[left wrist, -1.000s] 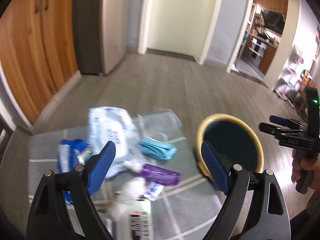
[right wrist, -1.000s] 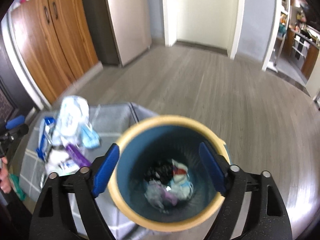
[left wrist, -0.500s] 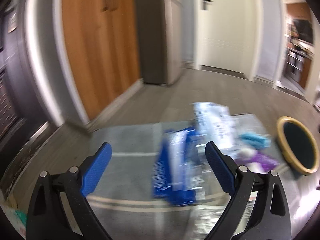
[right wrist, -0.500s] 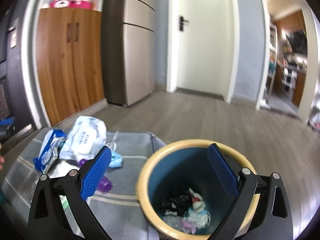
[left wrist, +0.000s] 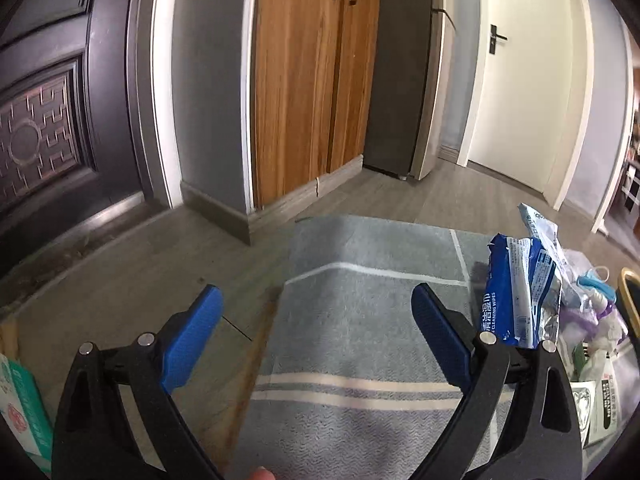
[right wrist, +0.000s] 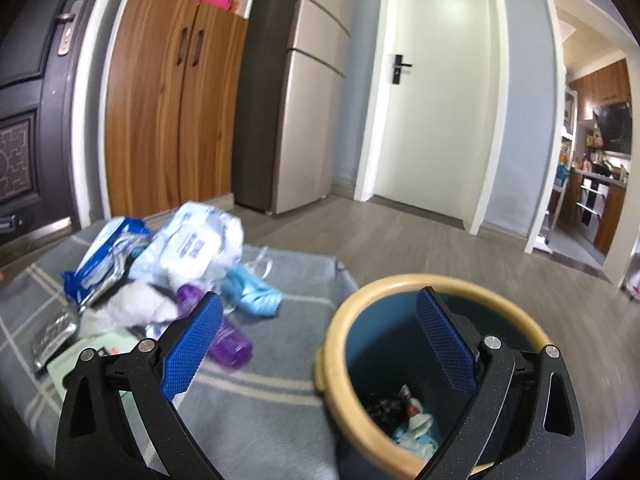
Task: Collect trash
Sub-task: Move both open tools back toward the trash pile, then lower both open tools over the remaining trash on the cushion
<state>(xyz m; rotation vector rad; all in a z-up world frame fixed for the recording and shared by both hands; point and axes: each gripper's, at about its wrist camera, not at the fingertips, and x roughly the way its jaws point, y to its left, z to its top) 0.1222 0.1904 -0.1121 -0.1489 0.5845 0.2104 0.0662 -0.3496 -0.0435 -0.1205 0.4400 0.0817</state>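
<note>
Both grippers, left [left wrist: 316,312] and right [right wrist: 320,320], stand released and empty; the left has swung off the trash pile [left wrist: 536,292] toward bare rug [left wrist: 360,320].

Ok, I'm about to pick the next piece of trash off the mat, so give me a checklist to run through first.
1. Left gripper open, nothing between the pads: ok.
2. Right gripper open and empty: ok.
3. Left gripper lined up on trash: not ok; it faces bare mat, and the blue wipes pack lies to its right.
4. Bin upright with room inside: ok.
5. Purple bottle free of the pile: cannot tell, blurred.
</note>
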